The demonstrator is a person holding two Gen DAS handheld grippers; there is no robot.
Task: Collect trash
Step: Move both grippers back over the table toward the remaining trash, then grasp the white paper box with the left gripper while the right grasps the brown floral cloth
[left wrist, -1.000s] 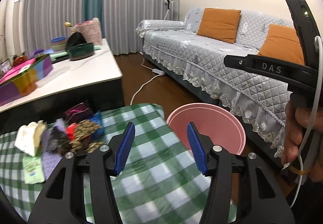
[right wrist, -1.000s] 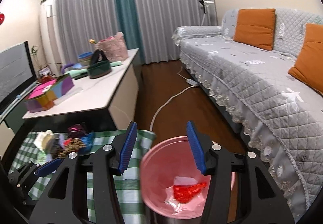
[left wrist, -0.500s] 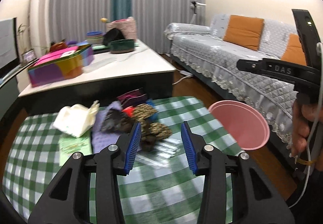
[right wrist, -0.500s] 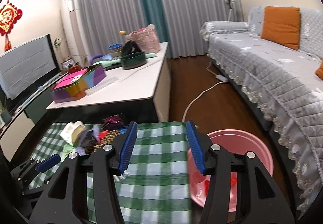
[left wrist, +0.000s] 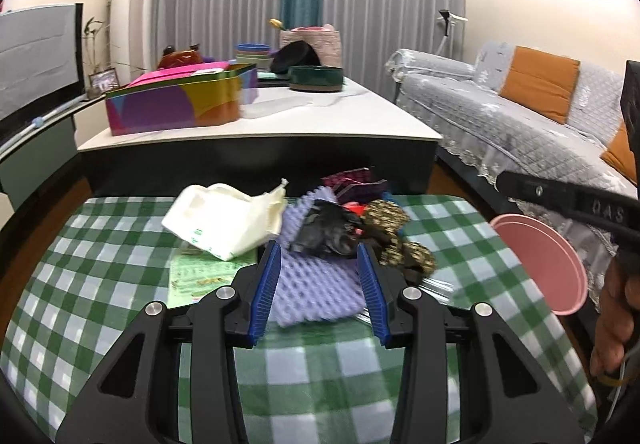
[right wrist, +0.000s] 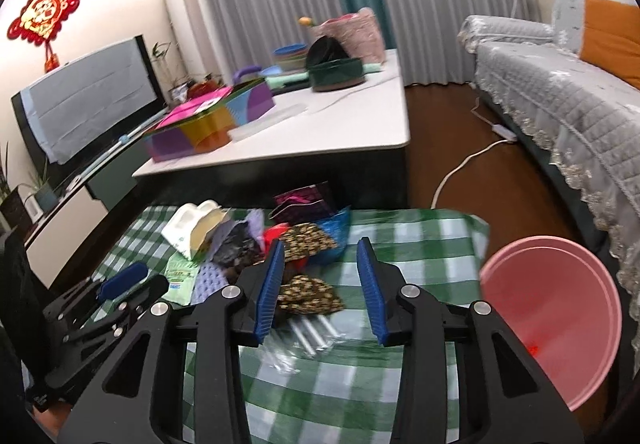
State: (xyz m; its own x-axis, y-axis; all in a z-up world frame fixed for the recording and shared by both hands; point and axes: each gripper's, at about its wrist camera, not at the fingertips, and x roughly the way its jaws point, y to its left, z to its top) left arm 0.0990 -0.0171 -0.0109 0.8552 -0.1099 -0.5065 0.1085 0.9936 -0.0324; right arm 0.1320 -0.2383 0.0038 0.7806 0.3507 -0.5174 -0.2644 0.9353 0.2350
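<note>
Both tools are over the checked tabletop [left wrist: 100, 264], facing the heap of trash at its far edge, and the risks lie mostly in how tangled that heap is. The left hand-held gripper [left wrist: 318, 288] stands part spread, its jaws having just been narrowing, with the lilac foam sheet [left wrist: 316, 292] lying between the blue pads but not visibly pinched; a black crumpled wrapper [left wrist: 326, 230] rests on the sheet's far end at twelve o'clock, so closing and lifting the foam could tip that wrapper, or drag the cream paper bag [left wrist: 224, 220] at ten o'clock, off the back edge onto the floor. The right hand-held gripper [right wrist: 320, 284] is likewise part spread and has just been closing, empty, with a leopard-print wrapper [right wrist: 310, 294] just left of centre and a clear packet of sticks [right wrist: 308, 336] below it. The clear film is thin and lies flat on the cloth, so the pads might catch the cloth along with it or slip off. The pink bin [right wrist: 552, 312] sits off the tabletop at three o'clock of the right view, with something red inside; its mouth looks tilted, so a piece released early could fall on the floor. With both tools close together, they could also collide while reaching for neighbouring pieces.
</note>
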